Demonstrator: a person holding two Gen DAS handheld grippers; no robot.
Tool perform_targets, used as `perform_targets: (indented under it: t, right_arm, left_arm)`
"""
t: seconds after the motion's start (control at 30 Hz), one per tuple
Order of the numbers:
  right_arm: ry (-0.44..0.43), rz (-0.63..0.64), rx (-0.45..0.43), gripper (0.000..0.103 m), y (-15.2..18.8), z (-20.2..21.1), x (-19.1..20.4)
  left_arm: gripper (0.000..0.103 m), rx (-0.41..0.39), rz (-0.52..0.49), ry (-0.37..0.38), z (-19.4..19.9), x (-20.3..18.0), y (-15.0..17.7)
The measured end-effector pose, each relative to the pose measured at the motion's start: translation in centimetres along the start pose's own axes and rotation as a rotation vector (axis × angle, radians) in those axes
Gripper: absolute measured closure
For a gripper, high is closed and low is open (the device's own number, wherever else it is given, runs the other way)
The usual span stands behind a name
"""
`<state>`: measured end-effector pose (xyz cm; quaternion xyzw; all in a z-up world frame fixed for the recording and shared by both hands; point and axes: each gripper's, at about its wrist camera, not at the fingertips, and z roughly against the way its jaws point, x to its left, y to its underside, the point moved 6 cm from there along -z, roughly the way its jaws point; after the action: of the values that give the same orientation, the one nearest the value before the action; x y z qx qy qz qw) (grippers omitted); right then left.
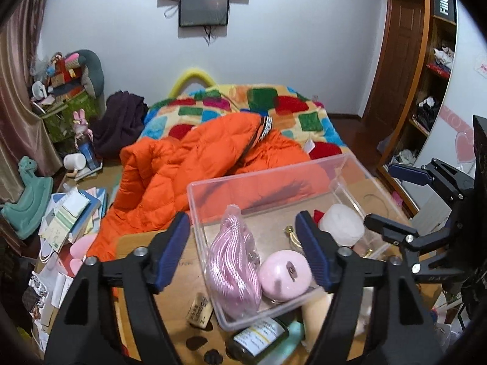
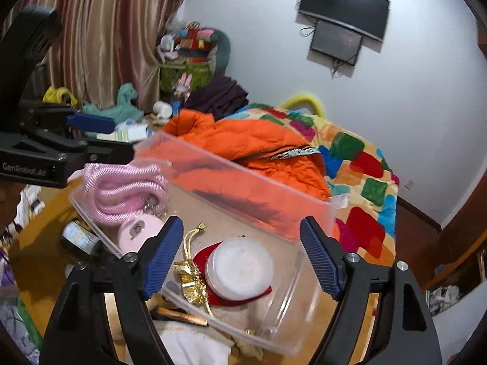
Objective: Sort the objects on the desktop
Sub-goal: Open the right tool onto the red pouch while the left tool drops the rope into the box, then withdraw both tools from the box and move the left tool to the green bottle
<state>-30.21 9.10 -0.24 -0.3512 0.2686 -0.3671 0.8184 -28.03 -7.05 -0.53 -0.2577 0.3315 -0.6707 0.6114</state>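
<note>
While both the left gripper [image 1: 248, 255] and right gripper [image 2: 240, 255] hang wide open and empty above the clear plastic bin [image 1: 268, 179] on the table [image 1: 170, 298], unsorted dark glass bottle [image 1: 258, 339] lies nearest the left fingers [image 1: 169, 252], just outside the bin's near wall.

The left gripper [image 1: 248, 254] hangs with jaws apart above a clear rectangular plastic box [image 1: 268, 179] holding a bagged pink rope [image 1: 232, 261], a round pink case [image 1: 284, 275] and a white lidded jar [image 1: 342, 223].
</note>
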Motion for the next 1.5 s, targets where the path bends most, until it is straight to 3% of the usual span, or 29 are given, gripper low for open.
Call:
perform_targets:
  t: [0.2,0.43,0.73,0.93,1.13,1.5]
  right_arm:
    - [0.042,-0.029,-0.06,0.019,0.3,4.2,-0.5]
    - [0.076,-0.063,-0.117,0.016,1.7,8.3,-1.0]
    - [0.092,-0.113,-0.121,0.014,4.8,10.3,-1.7]
    - [0.081,-0.115,-0.093,0.013,7.3,10.2,-0.9]
    - [0.004,-0.106,-0.062,0.013,8.8,9.1,0.9]
    - [-0.114,-0.073,0.075,0.013,10.4,2.8,4.2]
  left_arm:
    - [0.016,-0.05,0.015,-0.031,3.3,0.3,0.5]
    - [0.012,-0.072,0.037,-0.06,5.9,0.9,2.3]
    - [0.01,-0.045,0.06,-0.084,6.7,2.0,5.9]
    - [0.01,0.006,0.076,-0.073,5.2,1.8,9.1]
    - [0.01,0.073,0.115,-0.031,3.3,1.9,11.8]
    - [0.01,0.15,0.134,0.02,0.1,1.2,13.4]
